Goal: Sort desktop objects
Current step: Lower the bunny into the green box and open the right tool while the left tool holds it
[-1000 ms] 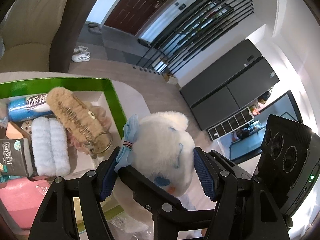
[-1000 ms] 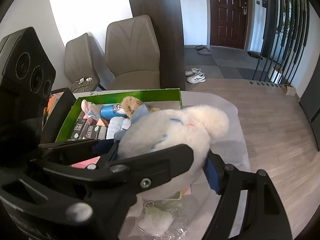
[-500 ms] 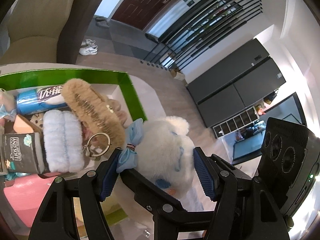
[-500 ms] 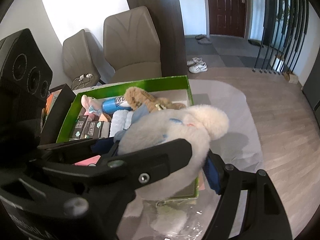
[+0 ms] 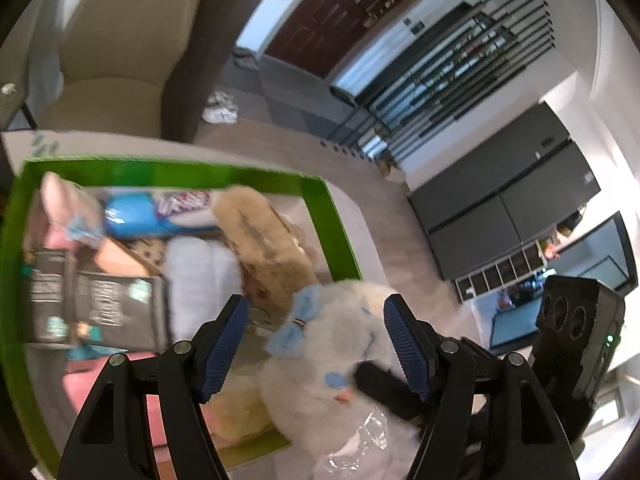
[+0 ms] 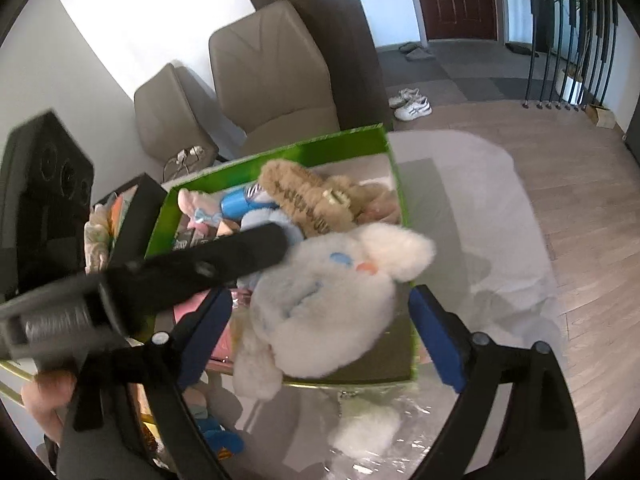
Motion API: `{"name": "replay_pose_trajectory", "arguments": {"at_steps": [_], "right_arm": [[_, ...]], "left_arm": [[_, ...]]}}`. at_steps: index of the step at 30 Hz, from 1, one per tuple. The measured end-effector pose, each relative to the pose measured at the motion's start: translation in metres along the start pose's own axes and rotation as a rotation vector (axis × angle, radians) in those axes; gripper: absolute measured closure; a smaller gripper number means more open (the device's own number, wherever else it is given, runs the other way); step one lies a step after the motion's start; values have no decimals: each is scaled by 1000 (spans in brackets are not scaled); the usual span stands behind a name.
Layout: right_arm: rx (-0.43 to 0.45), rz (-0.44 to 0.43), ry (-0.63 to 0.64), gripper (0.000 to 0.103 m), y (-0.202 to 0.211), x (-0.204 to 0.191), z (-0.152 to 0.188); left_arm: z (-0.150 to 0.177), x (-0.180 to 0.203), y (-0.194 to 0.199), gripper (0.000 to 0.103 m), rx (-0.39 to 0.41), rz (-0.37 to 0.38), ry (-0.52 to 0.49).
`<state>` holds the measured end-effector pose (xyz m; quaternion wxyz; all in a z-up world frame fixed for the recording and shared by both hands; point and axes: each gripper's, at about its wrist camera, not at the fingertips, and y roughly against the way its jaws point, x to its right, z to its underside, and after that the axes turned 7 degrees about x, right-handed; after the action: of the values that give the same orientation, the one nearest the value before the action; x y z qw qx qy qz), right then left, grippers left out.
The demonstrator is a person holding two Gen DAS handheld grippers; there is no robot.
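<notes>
The white plush toy (image 6: 320,312) lies on the near right corner of the green box (image 6: 280,152), draped over its rim and over the other things inside. The right gripper (image 6: 320,332) is opening, its blue pads standing clear of the fur on both sides with the toy between them. The left gripper (image 5: 316,348) stands half open; its right pad is against the toy's head, the left pad apart from it, so it does not appear to clamp. The toy looks light, soft and squashy, with a blue bow (image 5: 296,328) at the ear; I judge the round body the best hold, since ears and limbs would flop. Dark packets (image 5: 96,304) and a blue tube (image 5: 152,216) carry print, too blurred to read.
</notes>
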<state>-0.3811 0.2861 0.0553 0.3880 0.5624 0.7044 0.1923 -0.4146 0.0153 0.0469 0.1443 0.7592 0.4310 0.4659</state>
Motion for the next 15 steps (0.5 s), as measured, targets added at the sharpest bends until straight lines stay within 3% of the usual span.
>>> {"name": "replay_pose_trajectory", "arguments": {"at_steps": [2, 4, 6, 9, 10, 11, 15], "right_arm": [[28, -15, -18, 13, 10, 6, -2], [56, -36, -21, 26, 21, 11, -3], [55, -31, -13, 62, 25, 14, -4], [34, -31, 2, 80, 25, 18, -2], [18, -31, 6, 81, 22, 19, -1], [12, -30, 5, 81, 20, 20, 0], [-23, -44, 5, 81, 11, 21, 0]], "left_arm": [[-1, -2, 10, 33, 25, -9, -4], [0, 0, 20, 33, 51, -21, -37], [3, 3, 26, 33, 59, -48, -84], [11, 11, 26, 37, 40, -57, -141], [13, 14, 24, 47, 24, -60, -160], [16, 17, 20, 50, 0, -65, -183], [24, 24, 11, 52, -48, -71, -248]]}}
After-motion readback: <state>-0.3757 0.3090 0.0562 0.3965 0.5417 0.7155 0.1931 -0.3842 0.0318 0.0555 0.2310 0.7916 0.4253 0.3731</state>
